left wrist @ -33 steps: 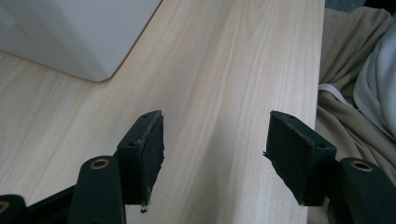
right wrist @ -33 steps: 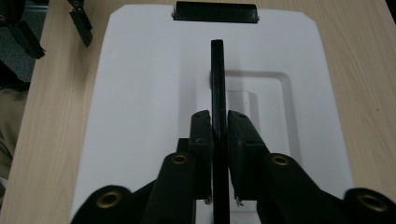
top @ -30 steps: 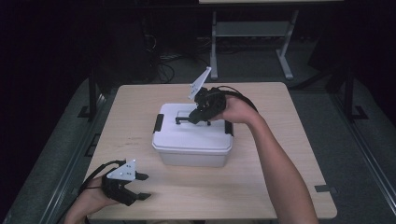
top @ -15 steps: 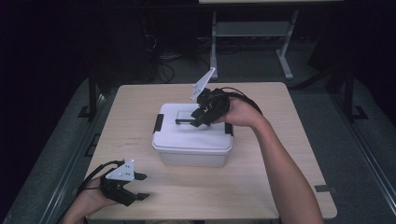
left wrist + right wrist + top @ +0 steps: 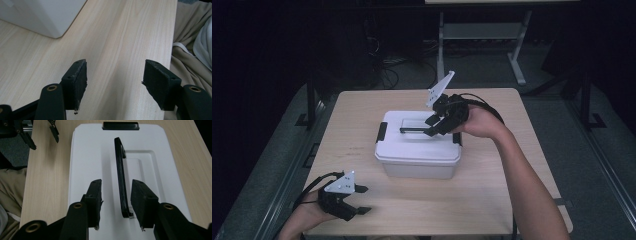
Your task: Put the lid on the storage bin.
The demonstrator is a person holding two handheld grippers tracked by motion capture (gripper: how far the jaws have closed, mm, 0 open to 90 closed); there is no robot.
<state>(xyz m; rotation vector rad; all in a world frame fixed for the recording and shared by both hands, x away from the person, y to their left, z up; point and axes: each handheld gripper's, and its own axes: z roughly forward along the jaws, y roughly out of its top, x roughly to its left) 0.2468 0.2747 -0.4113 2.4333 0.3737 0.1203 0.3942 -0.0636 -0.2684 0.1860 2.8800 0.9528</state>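
At the table's (image 5: 492, 200) near left corner the left gripper (image 5: 360, 200) rests low over the wood, held in the person's left hand (image 5: 304, 217); its jaws stand wide apart with nothing between them. In the left gripper view the pads (image 5: 77, 85) frame bare wood, a corner of the box (image 5: 45, 15) lies well ahead at the upper left, and beige cloth (image 5: 190, 50) hangs past the table edge at the right. The white box (image 5: 417, 150) sits at the middle of the table, lid (image 5: 412, 142) on, a black latch (image 5: 382, 132) at its left end and a black handle (image 5: 414, 130) standing upright along the lid's recess. Over the right part of the lid the right gripper (image 5: 432, 126) points left along the handle, held in the right hand (image 5: 477, 122). Its jaws have just been opening: in the right gripper view the handle (image 5: 120, 177) runs up between the pads (image 5: 142, 200), closer to the right pad, and neither pad presses on it. The far latch (image 5: 120, 125) shows at the top of that view, and the left gripper (image 5: 37, 135) at the upper left.
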